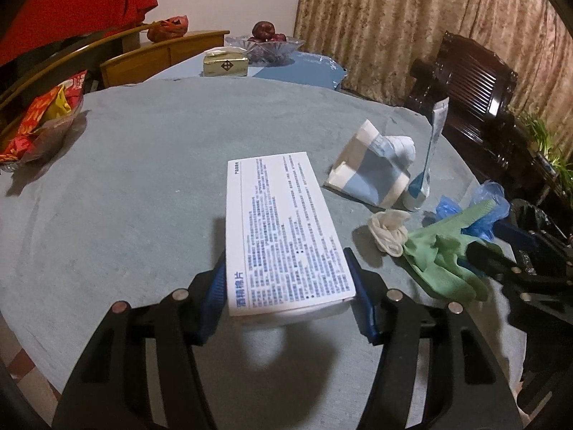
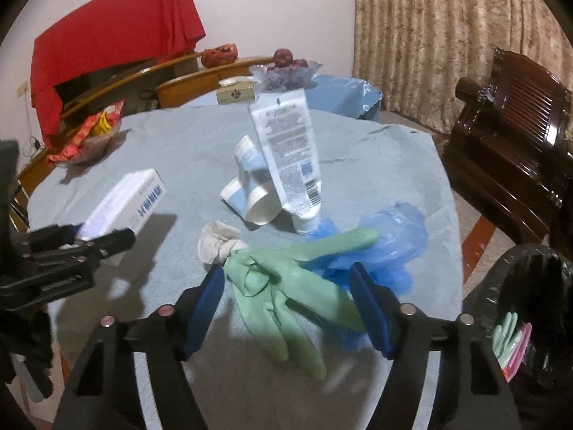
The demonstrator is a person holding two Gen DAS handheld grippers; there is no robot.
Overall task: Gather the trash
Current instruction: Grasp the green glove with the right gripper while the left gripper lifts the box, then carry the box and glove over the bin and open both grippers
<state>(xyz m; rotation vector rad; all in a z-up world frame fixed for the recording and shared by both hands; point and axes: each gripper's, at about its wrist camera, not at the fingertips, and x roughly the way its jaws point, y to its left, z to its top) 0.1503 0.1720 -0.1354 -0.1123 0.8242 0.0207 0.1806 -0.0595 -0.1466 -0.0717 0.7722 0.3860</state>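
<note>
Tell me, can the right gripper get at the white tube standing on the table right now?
Probably not directly: the right gripper straddles the green glove, which lies with the blue plastic glove in front of the white tube.

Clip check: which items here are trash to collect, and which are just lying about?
Trash job: white box, green glove, blue plastic glove, crumpled white glove, tube, squashed carton, bin.

Lying about: fruit bowl, tissue box, snack basket.
</note>
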